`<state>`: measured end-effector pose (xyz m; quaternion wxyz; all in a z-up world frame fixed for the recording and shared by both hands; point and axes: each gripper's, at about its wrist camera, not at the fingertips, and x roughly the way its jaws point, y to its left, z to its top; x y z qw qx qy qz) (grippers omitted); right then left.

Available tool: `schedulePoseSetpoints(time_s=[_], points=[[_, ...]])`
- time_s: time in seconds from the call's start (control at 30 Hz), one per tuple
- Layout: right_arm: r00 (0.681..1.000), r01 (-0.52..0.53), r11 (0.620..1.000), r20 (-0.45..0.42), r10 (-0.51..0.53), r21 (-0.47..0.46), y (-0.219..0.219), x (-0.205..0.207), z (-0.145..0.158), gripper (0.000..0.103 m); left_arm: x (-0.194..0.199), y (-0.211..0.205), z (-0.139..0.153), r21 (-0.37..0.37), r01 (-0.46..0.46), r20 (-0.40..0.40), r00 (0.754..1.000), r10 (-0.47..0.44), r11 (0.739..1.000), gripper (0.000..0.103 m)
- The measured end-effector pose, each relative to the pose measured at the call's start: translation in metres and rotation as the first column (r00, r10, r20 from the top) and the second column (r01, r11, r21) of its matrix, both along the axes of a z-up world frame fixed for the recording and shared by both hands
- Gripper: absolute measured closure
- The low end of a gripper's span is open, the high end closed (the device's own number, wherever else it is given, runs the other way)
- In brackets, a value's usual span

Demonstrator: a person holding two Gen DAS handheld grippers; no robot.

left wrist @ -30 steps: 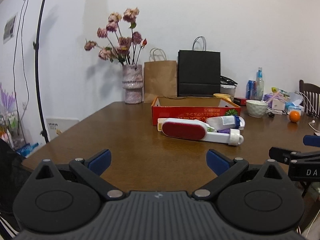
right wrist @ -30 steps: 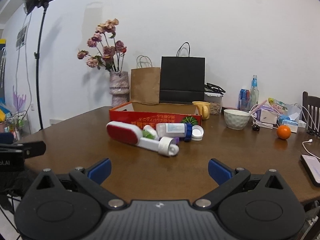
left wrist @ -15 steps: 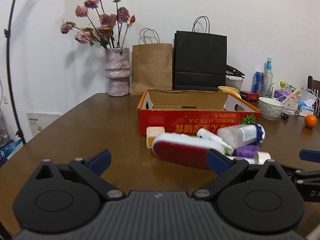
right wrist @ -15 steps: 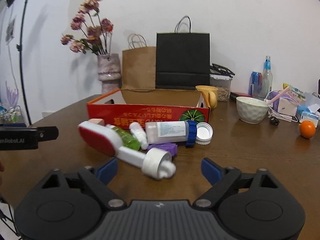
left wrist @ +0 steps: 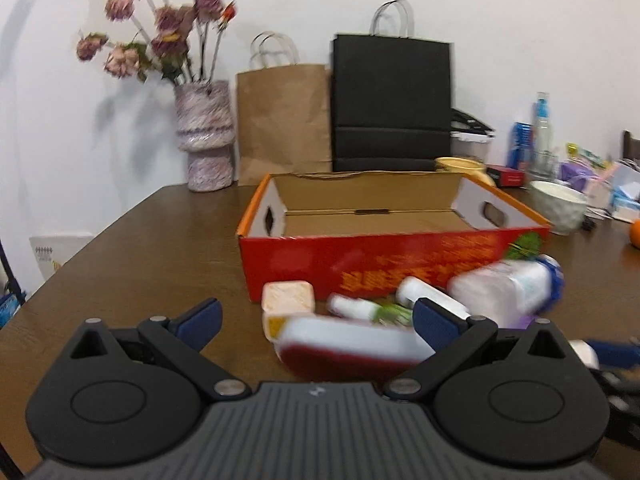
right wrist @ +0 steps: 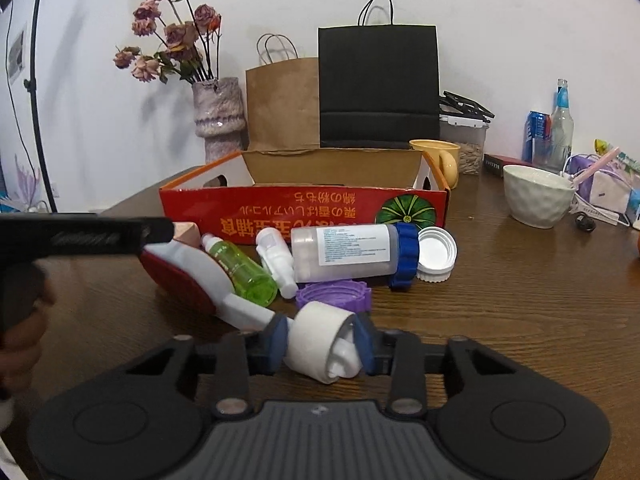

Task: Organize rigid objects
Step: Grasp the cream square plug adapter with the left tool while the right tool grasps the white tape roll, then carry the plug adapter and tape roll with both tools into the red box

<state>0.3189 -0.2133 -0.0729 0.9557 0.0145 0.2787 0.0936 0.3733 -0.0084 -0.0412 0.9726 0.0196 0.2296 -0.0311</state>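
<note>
plainly, red box [left wrist: 384, 268] holds nothing visible.

A dark wooden tabletop [right wrist: 520, 300] meets a plain white wall [right wrist: 500, 20]; a black lamp stand [right wrist: 38, 92] rises beyond its left edge.

This looks like a room in a home, most likely a dining or living room. A brown wooden surface [right wrist: 520, 300] stands against a plain white wall. On it are a vase [right wrist: 219, 118] of dried roses [right wrist: 172, 40], a brown paper bag [right wrist: 282, 104] and a black paper bag [right wrist: 378, 84], a white bowl [right wrist: 536, 196], a yellow mug [right wrist: 440, 156], bottles [right wrist: 560, 120] and a jar of seeds [right wrist: 472, 148]. A wooden chair back [left wrist: 630, 146] shows at the right edge, and a black lamp stand [right wrist: 36, 80] rises at the left.
</note>
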Motion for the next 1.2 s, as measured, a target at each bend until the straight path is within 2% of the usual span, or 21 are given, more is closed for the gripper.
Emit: schedulePoseSetpoints(time_s=[0.13, 0.2, 0.23, 0.3, 0.33, 0.4, 0.57, 0.67, 0.83, 0.97, 1.2], points=[[1.000, -0.005, 1.000, -0.007, 0.005, 0.006, -0.008, 0.003, 0.000, 0.072, 0.042, 0.012, -0.005, -0.048, 0.001, -0.112, 0.994, -0.006, 0.999, 0.002], [1.000, -0.005, 1.000, -0.007, 0.005, 0.003, -0.011, 0.004, 0.001, 0.073, 0.058, 0.016, -0.009, -0.065, -0.008, -0.162, 0.987, -0.002, 0.998, 0.018], [1.000, -0.004, 1.000, -0.008, 0.004, 0.001, -0.013, 0.004, 0.001, 0.074, 0.064, 0.018, -0.011, -0.066, -0.018, -0.175, 0.984, 0.007, 0.998, 0.022], [1.000, 0.001, 1.000, -0.008, -0.001, 0.006, -0.017, 0.003, 0.000, 0.075, 0.072, 0.021, -0.015, -0.059, -0.043, -0.200, 0.979, 0.031, 0.997, 0.040], [1.000, 0.006, 1.000, -0.007, -0.006, 0.008, -0.020, 0.003, 0.000, 0.076, 0.074, 0.023, -0.018, -0.063, -0.057, -0.208, 0.977, 0.043, 0.996, 0.044], [1.000, 0.025, 1.000, -0.006, -0.025, 0.006, -0.027, 0.001, 0.000, 0.077, 0.076, 0.025, -0.022, -0.068, -0.069, -0.219, 0.974, 0.053, 0.995, 0.063], [0.997, 0.080, 0.997, -0.004, -0.080, -0.006, -0.045, -0.001, 0.000, 0.078, 0.075, 0.024, -0.024, -0.046, -0.063, -0.201, 0.978, 0.053, 0.997, 0.064], [0.995, 0.100, 0.995, -0.003, -0.100, -0.007, -0.054, -0.001, 0.001, 0.078, 0.070, 0.024, -0.021, -0.062, -0.073, -0.198, 0.978, 0.059, 0.995, 0.064], [0.995, 0.097, 0.995, 0.027, -0.097, -0.010, -0.057, -0.009, 0.011, 0.078, 0.047, 0.021, -0.001, -0.039, -0.070, -0.126, 0.990, 0.064, 0.997, 0.064], [0.994, 0.079, 0.997, 0.072, -0.079, 0.004, -0.054, -0.026, 0.026, 0.078, 0.013, 0.021, 0.023, -0.039, -0.069, -0.053, 0.996, 0.066, 0.997, 0.064], [0.989, 0.022, 1.000, 0.149, -0.023, 0.010, -0.039, -0.078, 0.056, 0.078, -0.084, 0.020, 0.061, -0.066, -0.039, 0.078, 0.996, 0.044, 0.997, 0.064]])
